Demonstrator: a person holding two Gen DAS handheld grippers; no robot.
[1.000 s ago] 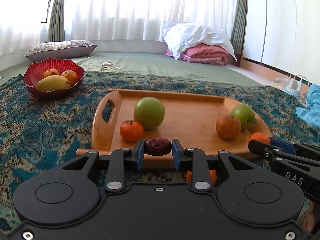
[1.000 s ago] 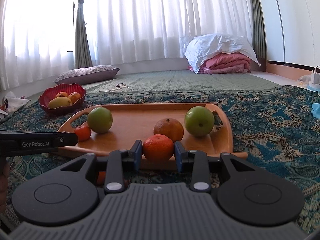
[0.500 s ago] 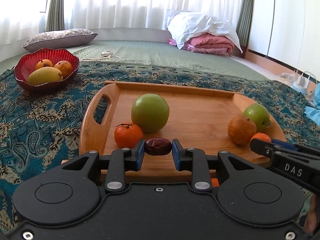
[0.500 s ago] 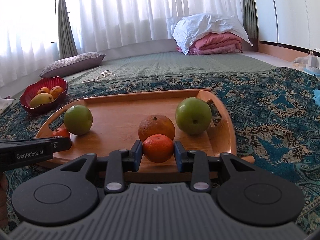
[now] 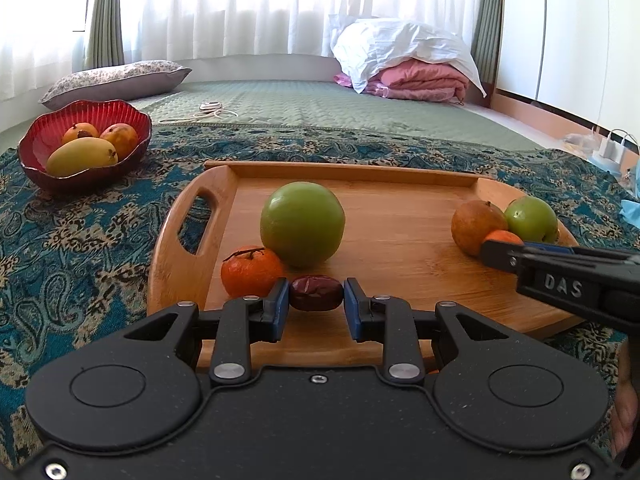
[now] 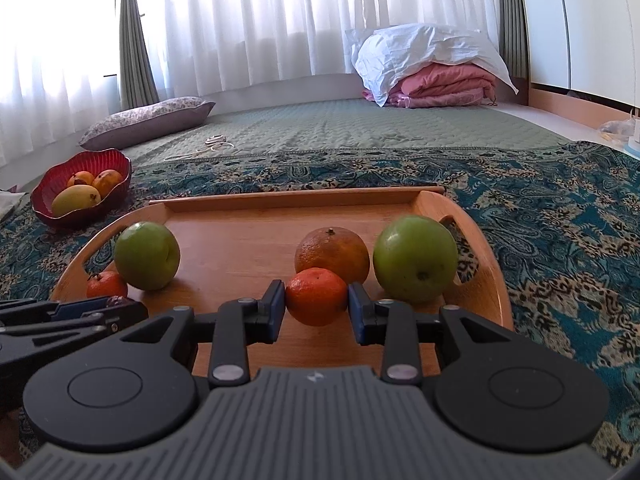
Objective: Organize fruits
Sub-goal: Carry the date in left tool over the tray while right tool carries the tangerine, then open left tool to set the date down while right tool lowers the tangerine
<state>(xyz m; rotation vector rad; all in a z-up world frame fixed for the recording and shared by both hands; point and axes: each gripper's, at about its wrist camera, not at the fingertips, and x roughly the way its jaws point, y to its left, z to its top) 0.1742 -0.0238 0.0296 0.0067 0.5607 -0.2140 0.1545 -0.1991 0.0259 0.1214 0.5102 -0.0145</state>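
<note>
A wooden tray (image 5: 400, 240) (image 6: 240, 240) lies on the patterned cloth. My left gripper (image 5: 316, 300) is shut on a dark red date (image 5: 316, 298), low over the tray's near left part, beside a small orange (image 5: 250, 270) and a green apple (image 5: 302, 224). Over the tray's near right part, my right gripper (image 6: 316, 300) is shut on a small orange (image 6: 316, 296). Just behind it sit a brownish orange (image 6: 332, 254) and a second green apple (image 6: 416, 258). The right gripper's side (image 5: 560, 276) shows in the left wrist view, and the left gripper's side (image 6: 72, 316) in the right wrist view.
A red bowl (image 5: 36, 140) (image 6: 116, 162) with a mango and two more fruits stands on the cloth to the far left. Behind are a pillow (image 5: 116, 80), a coiled cord (image 5: 212, 108) and folded bedding (image 5: 404, 64). A cabinet lines the right wall.
Both grippers have moved forward over the tray with their fruits still held; the tray and its fruit look larger and nearer. The grips have not changed.
</note>
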